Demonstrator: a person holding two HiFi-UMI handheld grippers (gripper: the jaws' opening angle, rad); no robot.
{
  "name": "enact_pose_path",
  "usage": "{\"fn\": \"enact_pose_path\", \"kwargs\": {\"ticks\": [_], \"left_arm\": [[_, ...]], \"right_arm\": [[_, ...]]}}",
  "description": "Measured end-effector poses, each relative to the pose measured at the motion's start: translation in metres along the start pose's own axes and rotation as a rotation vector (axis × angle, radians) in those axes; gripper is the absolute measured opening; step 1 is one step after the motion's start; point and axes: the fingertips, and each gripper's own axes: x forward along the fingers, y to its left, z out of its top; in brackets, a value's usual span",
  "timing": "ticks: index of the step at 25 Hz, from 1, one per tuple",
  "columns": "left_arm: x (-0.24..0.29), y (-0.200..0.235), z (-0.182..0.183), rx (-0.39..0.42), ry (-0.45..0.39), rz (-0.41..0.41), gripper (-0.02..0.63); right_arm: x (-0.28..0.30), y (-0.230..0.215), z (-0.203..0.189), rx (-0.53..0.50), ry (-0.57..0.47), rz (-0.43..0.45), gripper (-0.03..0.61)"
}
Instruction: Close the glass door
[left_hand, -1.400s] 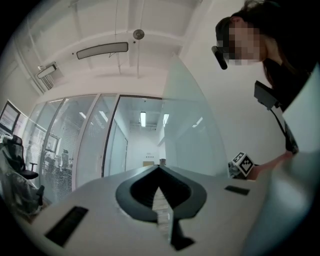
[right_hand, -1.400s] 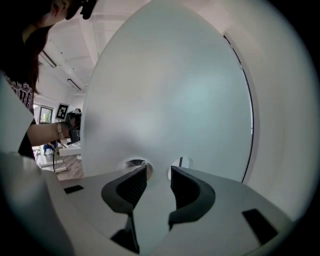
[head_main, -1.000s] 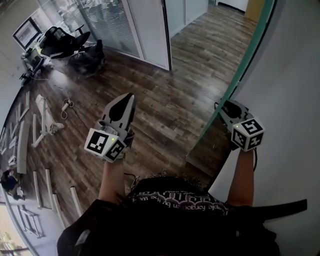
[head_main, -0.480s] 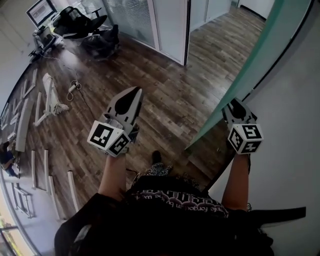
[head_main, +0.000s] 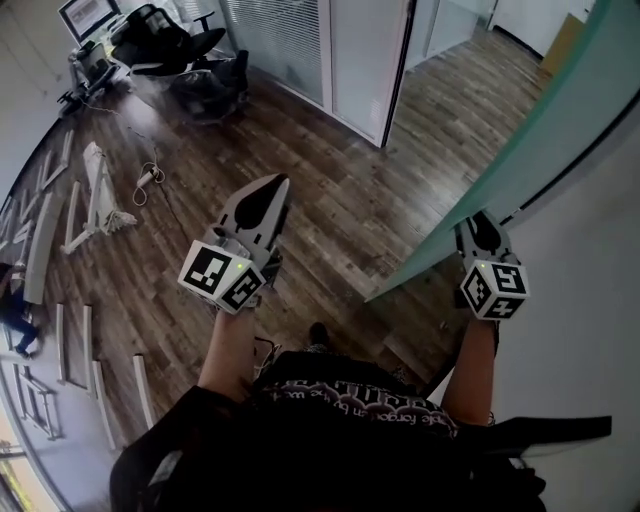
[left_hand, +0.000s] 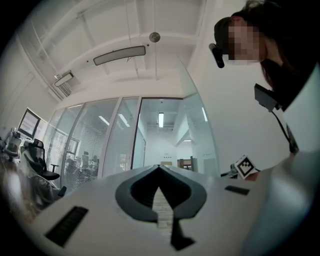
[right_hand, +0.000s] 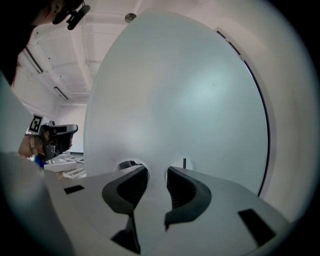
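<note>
The frosted glass door (head_main: 520, 150) runs as a teal-edged slab from the upper right down to the floor beside my right arm. My right gripper (head_main: 478, 222) rests with its tips against the door. In the right gripper view the pale door face (right_hand: 175, 100) fills the picture, and the right gripper (right_hand: 156, 172) has its jaws a narrow gap apart with nothing between them; two small round clear spots show at the tips. My left gripper (head_main: 272, 185) hangs in the air over the wooden floor, away from the door. In the left gripper view its jaws (left_hand: 159, 167) meet at the tip.
A white wall (head_main: 590, 250) stands close on the right. Glass partitions with blinds (head_main: 290, 40) and a dark door frame (head_main: 395, 70) lie ahead. An office chair (head_main: 150, 40) and loose white slats (head_main: 95, 200) sit at the left on the wood floor (head_main: 340, 220).
The door has swung, its line lying flatter across the head view, and my right gripper has stayed against it. The left gripper holds about the same spot, still shut.
</note>
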Motion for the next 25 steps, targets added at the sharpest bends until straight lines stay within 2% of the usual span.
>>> {"fn": "enact_pose_path", "kwargs": {"ticks": [7,15,25], "left_arm": [[0.004,0.081,-0.002,-0.015,-0.006,0.013,0.002],[0.006,0.151,-0.012,-0.034,-0.003,0.052,0.002],[0.065,0.214,-0.026,-0.021,0.003,0.072,0.002]], "right_arm": [[0.074,0.009,0.009,0.014,-0.008,-0.082,0.121],[0.153,0.012,0.023,0.025,-0.012,-0.138,0.121],[0.251,0.002,0.038,0.027,-0.031,-0.175,0.120]]}}
